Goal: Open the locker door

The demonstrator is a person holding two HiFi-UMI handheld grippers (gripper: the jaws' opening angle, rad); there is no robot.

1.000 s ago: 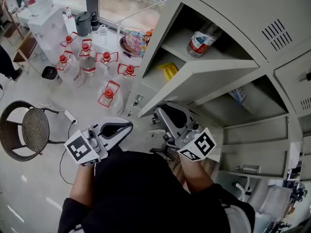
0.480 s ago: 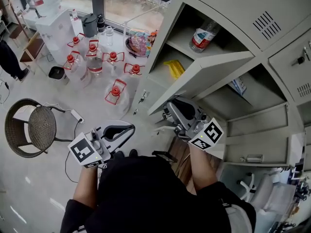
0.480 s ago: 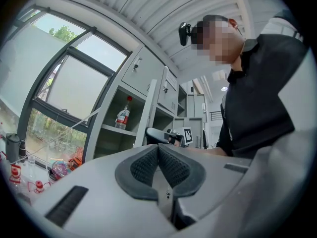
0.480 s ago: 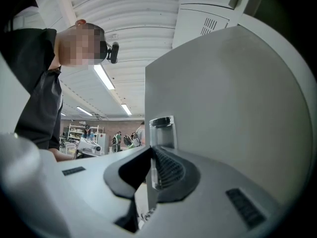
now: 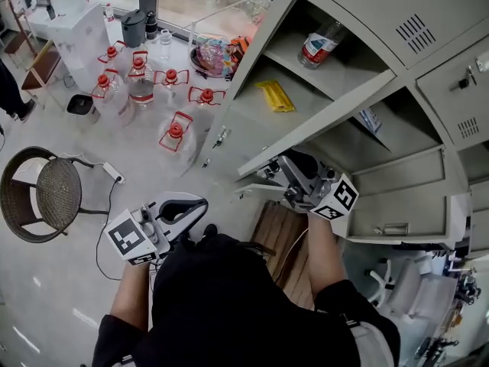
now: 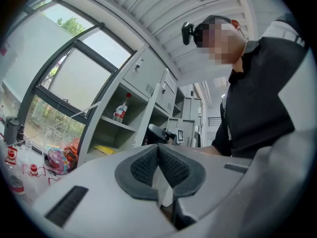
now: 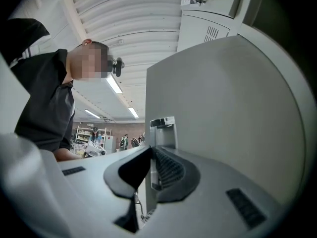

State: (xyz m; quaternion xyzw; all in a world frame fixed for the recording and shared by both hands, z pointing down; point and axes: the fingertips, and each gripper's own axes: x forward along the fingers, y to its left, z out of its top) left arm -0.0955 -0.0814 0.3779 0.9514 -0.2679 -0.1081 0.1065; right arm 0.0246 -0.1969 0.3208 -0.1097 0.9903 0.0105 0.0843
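While the right gripper (image 7: 151, 170) pinches the thin edge of the locker door (image 7: 223, 108) between its pads, the door stands swung well out from the locker (image 5: 367, 6), and the shelves behind it are in plain view. A bottle (image 5: 317, 43) stands on the upper shelf and a yellow packet (image 5: 275, 96) lies on the one below. The left gripper (image 6: 158, 165) is held low by the person's side, apart from the locker, its jaws pressed together with nothing between them. Water jugs (image 5: 174, 140) with red caps stand on the floor near the window, and a wicker chair (image 5: 42, 193) sits off to the left
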